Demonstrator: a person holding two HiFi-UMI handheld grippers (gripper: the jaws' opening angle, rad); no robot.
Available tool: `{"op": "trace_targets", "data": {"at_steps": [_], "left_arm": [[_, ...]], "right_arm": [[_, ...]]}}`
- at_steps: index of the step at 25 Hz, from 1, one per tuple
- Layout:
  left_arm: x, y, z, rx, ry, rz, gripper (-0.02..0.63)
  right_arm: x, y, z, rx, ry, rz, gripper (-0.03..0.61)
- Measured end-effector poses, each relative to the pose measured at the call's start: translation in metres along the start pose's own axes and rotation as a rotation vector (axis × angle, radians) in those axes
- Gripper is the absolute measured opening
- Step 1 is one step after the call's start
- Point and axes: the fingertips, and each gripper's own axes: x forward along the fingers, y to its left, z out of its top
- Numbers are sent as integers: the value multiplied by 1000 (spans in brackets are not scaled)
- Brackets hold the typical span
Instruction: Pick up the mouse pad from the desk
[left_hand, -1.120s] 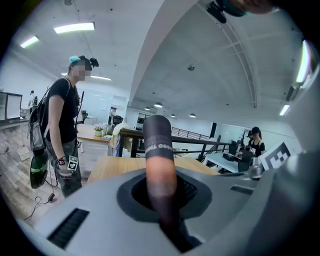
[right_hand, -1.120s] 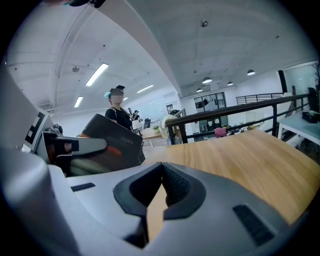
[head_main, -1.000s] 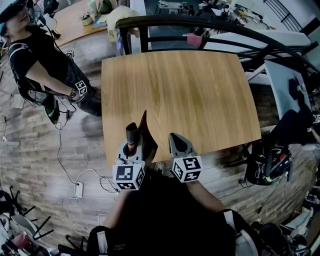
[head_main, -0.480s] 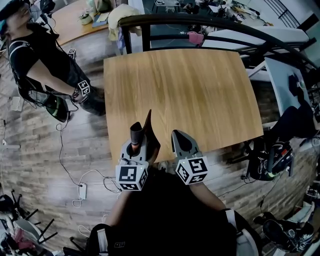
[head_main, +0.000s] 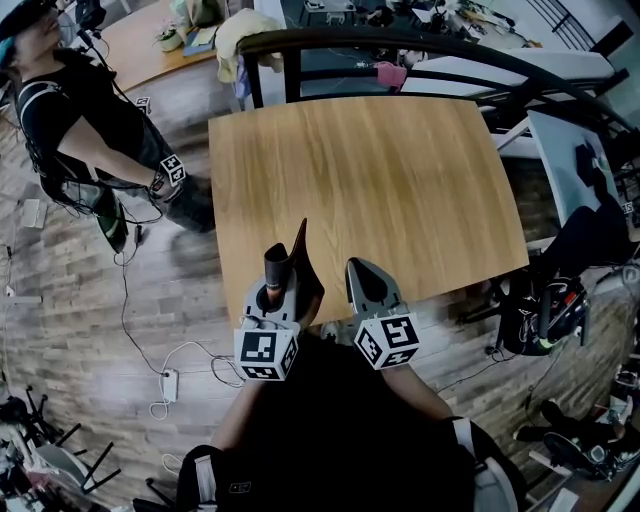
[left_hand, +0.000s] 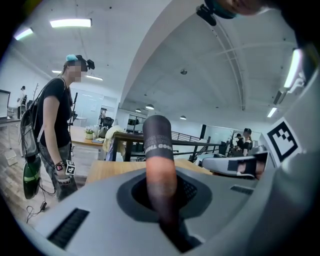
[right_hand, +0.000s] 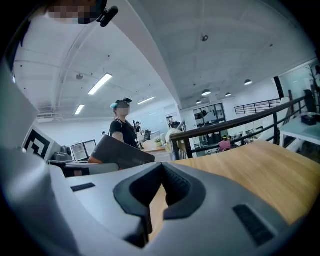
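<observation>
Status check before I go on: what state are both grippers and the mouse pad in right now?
left gripper: shut on the mouse pad.
mouse pad: held clear of the desk, standing on edge between the jaws, its top curling over.
right gripper: shut, nothing between the jaws.

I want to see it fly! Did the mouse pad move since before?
No, not really. The mouse pad still sticks up from the left gripper at the same spot over the table's near edge.

Overhead and two low views, desk (head_main: 360, 180) shared
</observation>
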Motion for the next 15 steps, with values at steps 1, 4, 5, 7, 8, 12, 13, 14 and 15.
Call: {"op": "trace_targets", "data": {"at_steps": [1, 4, 5, 7, 8, 12, 13, 14, 15], "left_arm": [[0, 0, -1, -3, 1, -3, 43], [0, 0, -4, -9, 9, -6, 43], [0, 0, -5, -8, 9, -6, 43], [-1, 0, -6, -6, 7, -6, 43], [-1, 0, -6, -5, 5, -6, 43], [1, -1, -5, -1, 3, -8, 43], [1, -1, -6, 0, 5, -8, 43], [2, -1, -6, 0, 6, -7, 43], [2, -2, -6, 1, 6, -7, 43]], "right_arm": [[-1, 1, 0, -1, -1, 2, 31], [-2, 3, 1, -6, -7, 1, 31], [-2, 3, 1, -7, -9, 0, 31], [-3, 3, 0, -10, -12, -1, 31], [-3, 2, 0, -12, -13, -2, 31], [-2, 1, 2, -9, -17, -4, 31], [-2, 0, 2, -8, -18, -4, 31], [-2, -1, 3, -8, -18, -4, 29], [-3, -1, 3, -7, -19, -4, 31]]}}
